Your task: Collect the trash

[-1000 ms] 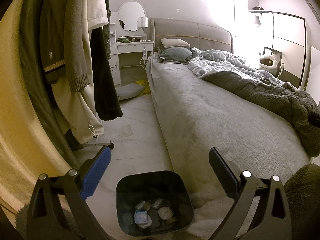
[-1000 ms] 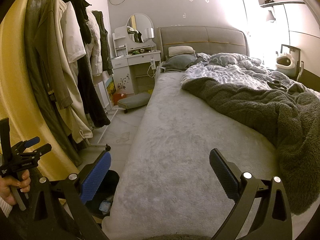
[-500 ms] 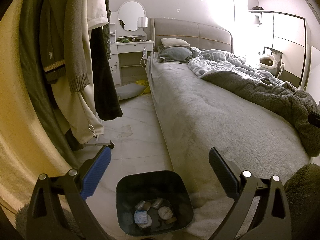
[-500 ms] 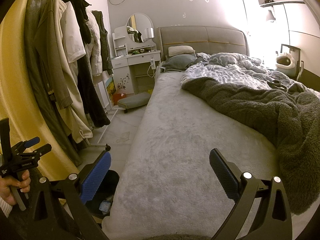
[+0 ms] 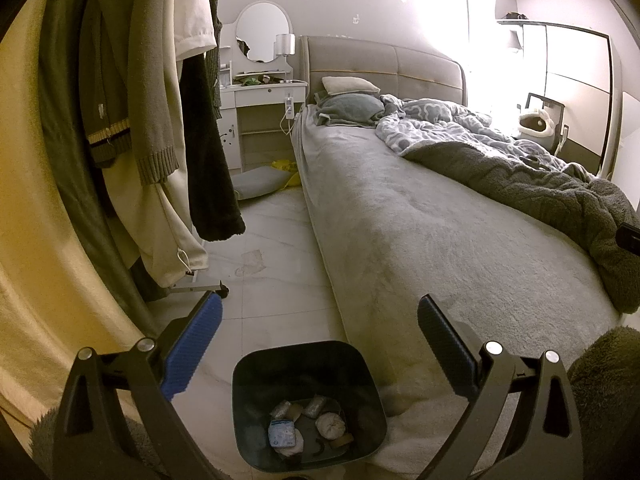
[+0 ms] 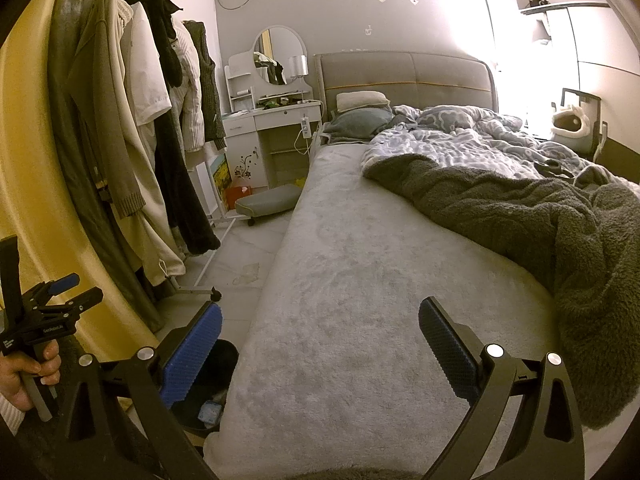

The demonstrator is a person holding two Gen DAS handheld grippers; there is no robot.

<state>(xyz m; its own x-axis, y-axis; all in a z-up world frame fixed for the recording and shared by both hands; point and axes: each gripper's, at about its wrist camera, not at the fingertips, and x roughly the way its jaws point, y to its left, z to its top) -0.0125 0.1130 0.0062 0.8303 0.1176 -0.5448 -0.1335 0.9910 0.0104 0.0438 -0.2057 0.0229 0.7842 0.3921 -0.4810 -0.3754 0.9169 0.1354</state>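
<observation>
Both grippers, left gripper (image 5: 318,338) and right gripper (image 6: 320,340), are held wide open and empty. Trash (image 5: 308,426) is seen inside the bin (image 5: 256,376) beside the bed (image 6: 360,280); more litter likely must be found next.

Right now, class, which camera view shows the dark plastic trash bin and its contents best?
The left wrist view: the dark plastic trash bin sits open below, with crumpled wrappers visible inside. In the right wrist view the bin is mostly hidden behind the blue pad and bed edge.

Blown-out window glare at right, dim yellowish left, strong fisheye bending.
</observation>
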